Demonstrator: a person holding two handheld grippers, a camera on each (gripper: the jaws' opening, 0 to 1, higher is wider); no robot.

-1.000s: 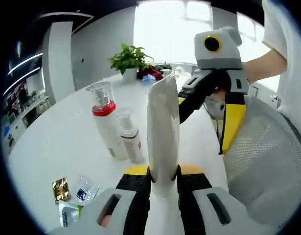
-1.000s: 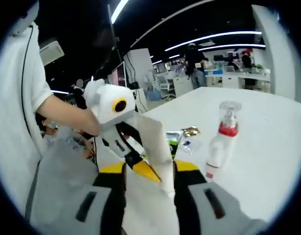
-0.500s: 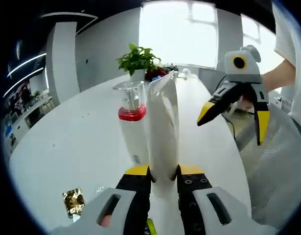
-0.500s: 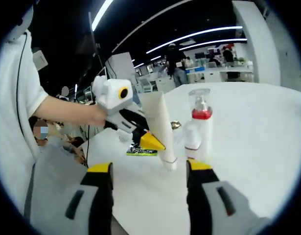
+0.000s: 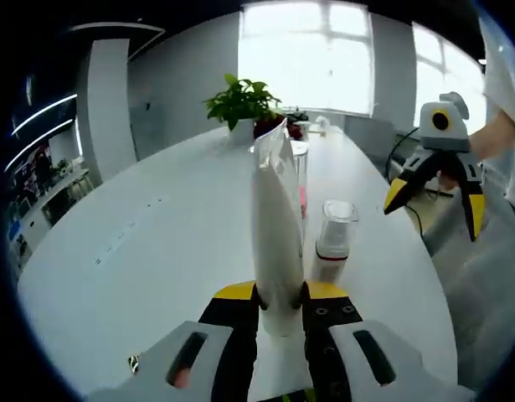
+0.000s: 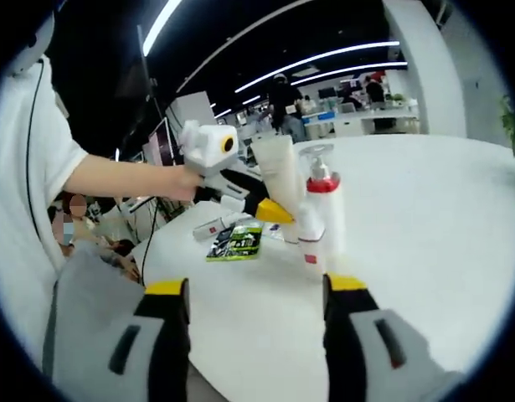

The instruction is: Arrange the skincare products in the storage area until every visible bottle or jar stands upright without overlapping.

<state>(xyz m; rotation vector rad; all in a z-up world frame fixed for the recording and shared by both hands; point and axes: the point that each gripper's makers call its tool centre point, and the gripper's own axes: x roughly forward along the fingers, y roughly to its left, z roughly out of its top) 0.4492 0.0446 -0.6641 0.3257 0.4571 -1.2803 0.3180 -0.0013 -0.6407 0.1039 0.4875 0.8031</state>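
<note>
While left claw (image 5: 279,295) grips tube (image 5: 276,226) upright | right claw (image 6: 250,289) — agape

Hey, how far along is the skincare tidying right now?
Done: the red-collared pump bottle and a small clear-capped bottle stand upright on the white table. In hand: the left gripper holds the white tube upright; the right gripper is open. Left: set the tube down, then stand up the item lying near the green packet.

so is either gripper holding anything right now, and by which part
The left gripper holds the white tube by its lower end, tube pointing up. The right gripper is open and holds nothing.
</note>
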